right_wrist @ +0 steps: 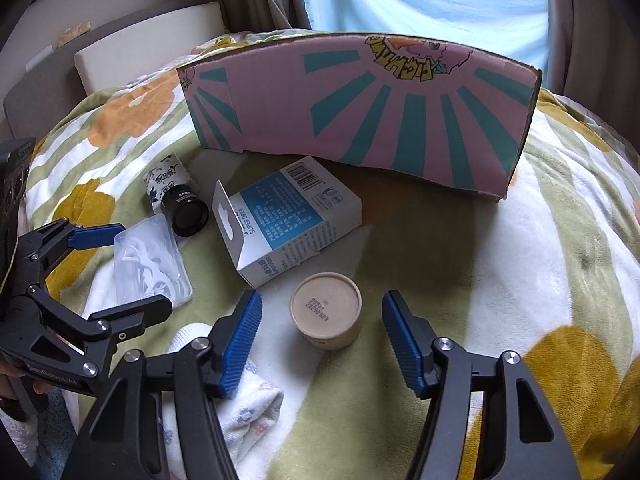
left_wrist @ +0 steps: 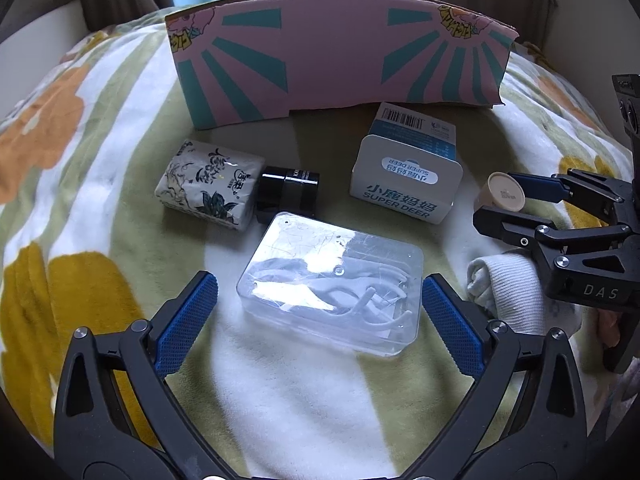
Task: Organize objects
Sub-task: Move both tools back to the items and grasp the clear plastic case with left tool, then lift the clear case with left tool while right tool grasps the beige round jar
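Observation:
My left gripper (left_wrist: 320, 304) is open, its blue pads on either side of a clear plastic case (left_wrist: 332, 286) of white floss picks lying on the blanket. My right gripper (right_wrist: 322, 316) is open around a small beige round tub (right_wrist: 326, 310), pads apart from it. Behind them lie a white and blue SUPER DEER box (left_wrist: 406, 168), a black jar (left_wrist: 288, 192) on its side and a floral tissue pack (left_wrist: 208, 184). A pink and teal cardboard box (left_wrist: 340, 56) stands at the back. The right gripper also shows in the left wrist view (left_wrist: 500, 204).
A flowered green, white and orange blanket (left_wrist: 100, 160) covers the soft surface. A rolled white sock (right_wrist: 240, 408) lies under my right gripper's left finger. A white cushion (right_wrist: 140, 52) and curtains are behind the pink box.

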A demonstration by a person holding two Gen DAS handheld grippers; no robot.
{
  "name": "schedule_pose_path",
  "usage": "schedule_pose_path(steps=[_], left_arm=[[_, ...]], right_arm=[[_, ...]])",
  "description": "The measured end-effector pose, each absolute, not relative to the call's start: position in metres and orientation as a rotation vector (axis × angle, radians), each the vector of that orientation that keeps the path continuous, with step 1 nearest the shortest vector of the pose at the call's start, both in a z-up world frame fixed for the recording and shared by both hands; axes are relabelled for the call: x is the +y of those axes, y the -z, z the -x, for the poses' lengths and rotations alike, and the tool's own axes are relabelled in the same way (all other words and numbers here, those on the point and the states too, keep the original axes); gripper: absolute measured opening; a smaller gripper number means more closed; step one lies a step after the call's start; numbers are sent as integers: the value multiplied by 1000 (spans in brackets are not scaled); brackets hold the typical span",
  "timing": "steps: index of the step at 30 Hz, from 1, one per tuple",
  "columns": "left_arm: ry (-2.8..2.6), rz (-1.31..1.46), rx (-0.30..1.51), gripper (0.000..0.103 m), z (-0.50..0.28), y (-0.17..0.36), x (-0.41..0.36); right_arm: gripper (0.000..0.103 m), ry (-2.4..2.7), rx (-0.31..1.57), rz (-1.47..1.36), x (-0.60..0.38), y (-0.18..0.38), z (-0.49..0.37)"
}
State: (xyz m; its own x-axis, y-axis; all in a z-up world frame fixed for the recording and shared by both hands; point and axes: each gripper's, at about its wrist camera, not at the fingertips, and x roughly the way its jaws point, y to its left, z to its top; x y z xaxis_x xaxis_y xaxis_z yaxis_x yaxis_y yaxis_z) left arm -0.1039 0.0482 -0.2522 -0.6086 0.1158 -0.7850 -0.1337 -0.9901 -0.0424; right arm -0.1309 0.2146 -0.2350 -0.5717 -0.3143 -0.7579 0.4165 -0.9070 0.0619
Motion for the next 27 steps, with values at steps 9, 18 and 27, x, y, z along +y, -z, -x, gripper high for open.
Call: schedule_pose_path(steps=[9, 18, 27], left_arm=[[-2676, 1317, 89, 84, 102, 257, 55], [-2681, 1302, 124, 84, 101, 254, 56], [-2711, 1234, 142, 84, 92, 228, 53]], right_arm=[[33, 2468, 164, -1167, 214, 237, 133], [33, 2477, 166, -1147, 213, 235, 133], [33, 2507, 172, -1135, 213, 220, 127]])
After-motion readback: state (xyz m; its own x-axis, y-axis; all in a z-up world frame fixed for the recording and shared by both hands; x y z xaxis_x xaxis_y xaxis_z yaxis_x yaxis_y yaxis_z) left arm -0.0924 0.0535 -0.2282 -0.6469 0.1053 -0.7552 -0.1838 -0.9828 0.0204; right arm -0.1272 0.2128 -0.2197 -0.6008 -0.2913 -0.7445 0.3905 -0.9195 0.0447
